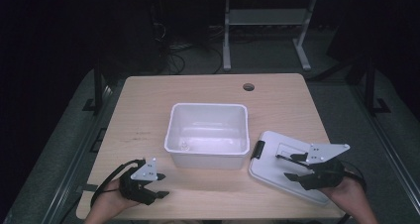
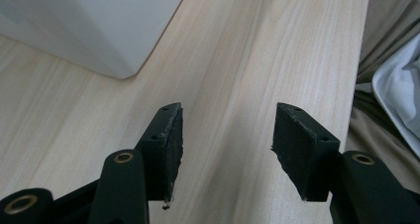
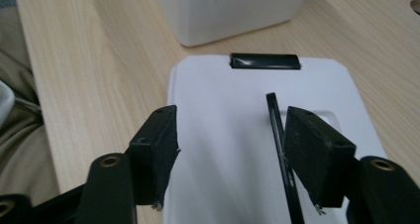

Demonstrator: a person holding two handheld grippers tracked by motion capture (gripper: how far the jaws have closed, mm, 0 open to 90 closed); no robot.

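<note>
My right gripper (image 1: 293,166) hangs released over the lid (image 1: 277,157), which lies flat on the bench (image 1: 143,115) just right of the bin (image 1: 208,132). My left gripper (image 1: 161,184) rests released near the bin's front left corner.

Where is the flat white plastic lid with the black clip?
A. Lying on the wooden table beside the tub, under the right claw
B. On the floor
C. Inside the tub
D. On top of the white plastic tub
A: the flat white plastic lid lies on the light wooden table right of the open white plastic tub, with the right claw open over it.
</note>
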